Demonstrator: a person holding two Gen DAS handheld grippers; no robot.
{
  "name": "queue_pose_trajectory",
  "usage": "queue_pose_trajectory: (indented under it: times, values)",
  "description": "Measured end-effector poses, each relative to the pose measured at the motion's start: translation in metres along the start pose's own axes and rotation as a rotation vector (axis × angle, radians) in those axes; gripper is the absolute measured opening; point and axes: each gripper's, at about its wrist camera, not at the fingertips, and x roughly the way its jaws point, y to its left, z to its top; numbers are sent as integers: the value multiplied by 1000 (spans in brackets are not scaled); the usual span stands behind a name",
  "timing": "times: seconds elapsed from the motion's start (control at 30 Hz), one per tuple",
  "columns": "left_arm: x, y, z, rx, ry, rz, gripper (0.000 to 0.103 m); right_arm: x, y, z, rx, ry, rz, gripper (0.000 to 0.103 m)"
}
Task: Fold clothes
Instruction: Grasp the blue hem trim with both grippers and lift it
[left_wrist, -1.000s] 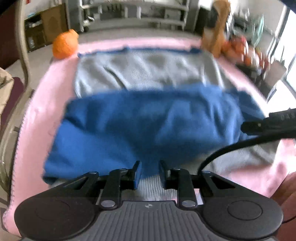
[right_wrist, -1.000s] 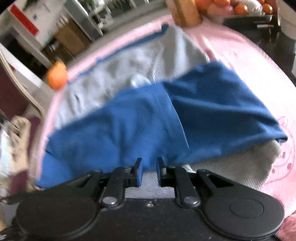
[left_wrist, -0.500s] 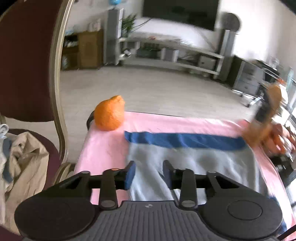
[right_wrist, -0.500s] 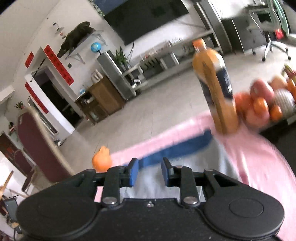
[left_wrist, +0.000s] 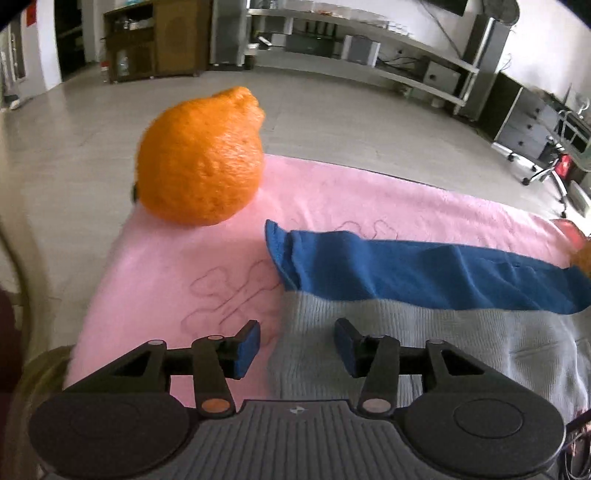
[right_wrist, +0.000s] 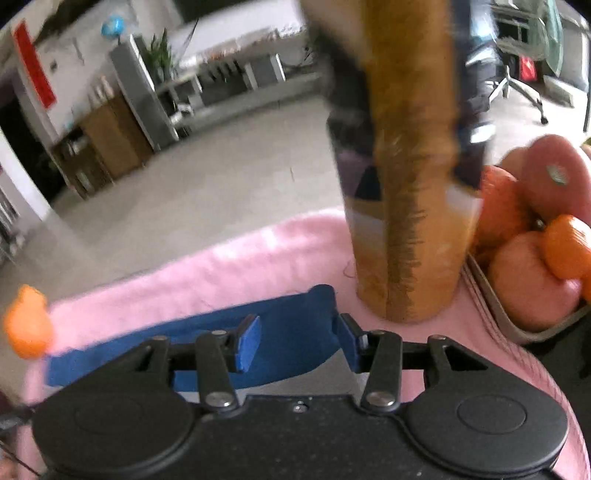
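Both grippers have swept from the near hem of the garment to its far edge, so the blue fold that filled both views a second ago is gone from sight and only the far blue band shows. Seemingly one fold is laid and the far corners come next.

Largest first: the pink cloth (left_wrist: 369, 199) covers the table, and the garment (left_wrist: 424, 332) lies flat on it, grey knit with the blue band (left_wrist: 424, 269) along its far side. A bottle (right_wrist: 410, 184) stands just beyond the band's right corner, fruit in a tray (right_wrist: 491, 295) beside it; an orange (left_wrist: 201, 158) sits near the left corner.

The left gripper (left_wrist: 295, 345) hangs over the left edge of the grey knit, jaws opening, cloth under the gap but nothing pinched. The right gripper (right_wrist: 297, 341) hangs over the band's right end, jaws also opening, gripping nothing. The bottle is close enough to be knocked during that grasp.
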Motion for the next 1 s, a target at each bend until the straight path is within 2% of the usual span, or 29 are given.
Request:
queue_pose_trajectory:
  times: [0.07,0.13,0.2,0.23,0.27,0.3,0.33,0.5,0.7,0.83,1.0]
  values:
    - [7,2,5,-1,-8,-24,50,18,4,0,-32,18,-42,45]
    - [13,2,10,-5,-19,-34,49,33,2,1,-25,41,-48,45]
    - [18,-2,14,-1,-37,-23,31,46,-1,2,-1,61,-44,44]
    - [19,-5,15,11,-48,-8,10,50,-3,2,13,58,-40,42]
    - [20,-9,16,23,-58,7,0,51,-5,1,28,47,-36,40]
    - [18,-13,16,36,-75,23,2,52,-7,-1,42,37,-31,22]
    - [14,-17,17,48,-96,38,2,51,-8,-2,57,27,-20,11]
    - [-38,-37,15,113,-208,87,1,10,-7,-1,24,-73,7,11]
    - [-135,-65,-2,157,-320,92,2,-88,-6,-5,24,-119,64,11]
    - [-204,-76,-33,153,-353,93,2,-164,-9,-16,11,-154,85,10]
    - [-260,-65,-97,81,-330,94,2,-242,-30,-63,2,-201,76,8]
